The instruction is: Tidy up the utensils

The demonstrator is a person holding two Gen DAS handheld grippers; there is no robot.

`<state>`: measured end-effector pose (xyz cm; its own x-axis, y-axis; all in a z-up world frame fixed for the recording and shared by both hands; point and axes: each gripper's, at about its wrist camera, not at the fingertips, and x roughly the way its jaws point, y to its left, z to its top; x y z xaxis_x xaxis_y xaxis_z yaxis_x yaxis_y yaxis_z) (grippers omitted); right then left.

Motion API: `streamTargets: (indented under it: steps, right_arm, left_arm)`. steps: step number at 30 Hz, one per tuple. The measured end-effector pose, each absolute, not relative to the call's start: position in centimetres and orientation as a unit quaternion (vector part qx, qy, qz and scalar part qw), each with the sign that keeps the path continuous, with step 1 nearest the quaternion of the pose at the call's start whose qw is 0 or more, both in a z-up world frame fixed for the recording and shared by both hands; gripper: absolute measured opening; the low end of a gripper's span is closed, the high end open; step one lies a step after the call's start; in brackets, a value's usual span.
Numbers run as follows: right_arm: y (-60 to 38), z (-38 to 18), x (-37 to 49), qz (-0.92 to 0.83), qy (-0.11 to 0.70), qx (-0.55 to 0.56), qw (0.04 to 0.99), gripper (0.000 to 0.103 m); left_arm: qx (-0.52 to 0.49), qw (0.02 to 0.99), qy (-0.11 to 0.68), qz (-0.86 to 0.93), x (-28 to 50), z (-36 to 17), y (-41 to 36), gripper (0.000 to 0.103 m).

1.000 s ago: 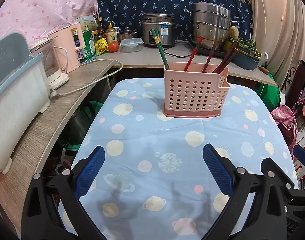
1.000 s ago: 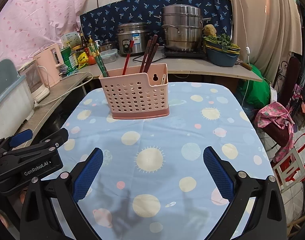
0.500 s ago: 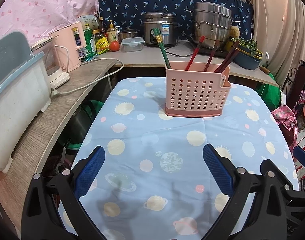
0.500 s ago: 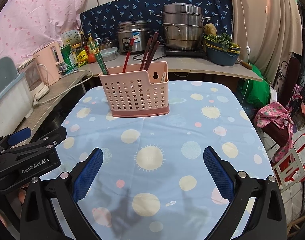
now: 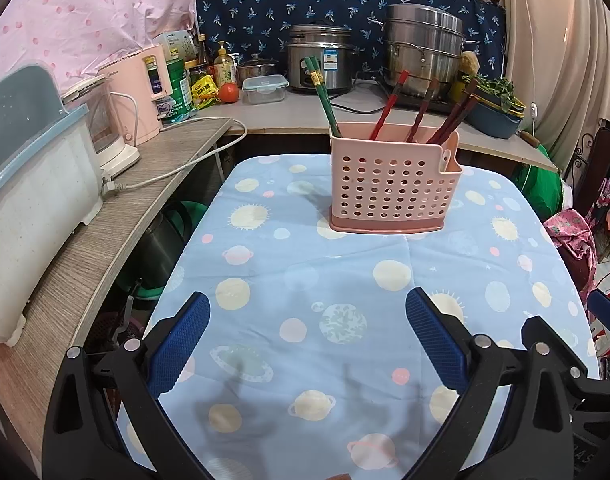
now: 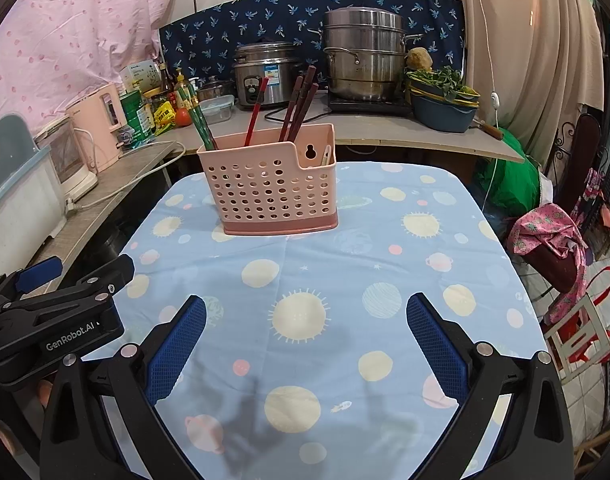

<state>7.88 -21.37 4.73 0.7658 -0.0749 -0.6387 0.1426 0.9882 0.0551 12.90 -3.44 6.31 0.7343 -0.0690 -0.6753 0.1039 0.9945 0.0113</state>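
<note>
A pink perforated utensil holder point(image 5: 393, 184) point(image 6: 271, 188) stands upright on the far part of the table. Green chopsticks point(image 5: 323, 96) point(image 6: 203, 128) lean out at its left end. Red chopsticks point(image 5: 387, 106) point(image 6: 257, 110) and several dark brown chopsticks point(image 5: 451, 114) point(image 6: 301, 100) stick up further right. A pale utensil tip point(image 6: 326, 155) shows in the holder's right pocket. My left gripper point(image 5: 307, 320) is open over the near table, nothing between its blue pads. My right gripper point(image 6: 305, 322) is open too, beside the left gripper's body point(image 6: 53, 312).
The table point(image 5: 345, 280) has a blue planet-print cloth. A wooden counter point(image 5: 105, 224) runs along the left with a kettle point(image 5: 139, 96) and a white bin point(image 5: 29, 184). A rice cooker point(image 5: 319, 62), a steel steamer point(image 5: 423, 54) and a bowl of greens point(image 6: 445, 100) sit behind.
Both grippers have drifted slightly, so the holder sits a touch lower and further right in the views. Both stay open and empty.
</note>
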Motion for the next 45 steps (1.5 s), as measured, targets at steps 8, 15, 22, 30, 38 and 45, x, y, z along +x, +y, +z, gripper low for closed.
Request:
streamTargets:
  steps: [8, 15, 22, 30, 38, 45]
  right_arm:
    - [-21.48, 4.63, 7.90, -0.059, 0.339, 0.051, 0.937, 0.097]
    - [-21.47, 4.48, 7.91, -0.058, 0.342, 0.050, 0.936, 0.097]
    - [-21.40, 4.38, 7.99, -0.060, 0.343, 0.047, 0.936, 0.097]
    - [-21.41, 4.38, 8.01, -0.060, 0.342, 0.046, 0.937, 0.097]
    - [-21.48, 4.29, 8.10, -0.061, 0.343, 0.046, 0.936, 0.097]
    - [-21.53, 4.31, 8.10, -0.062, 0.343, 0.046, 0.936, 0.097]
  left_arm:
    - [0.024, 0.931, 0.362, -0.046, 12.87, 6.30, -3.46, 0.094]
    - [0.025, 0.931, 0.361, -0.047, 12.87, 6.27, -3.54, 0.094]
    - [0.026, 0.931, 0.360, -0.048, 12.85, 6.25, -3.72, 0.094]
    - [0.028, 0.932, 0.358, -0.047, 12.74, 6.18, -3.91, 0.094]
    - [0.033, 0.932, 0.358, -0.047, 12.86, 6.41, -3.97, 0.094]
    - [0.033, 0.931, 0.361, -0.046, 13.03, 6.24, -3.92, 0.094]
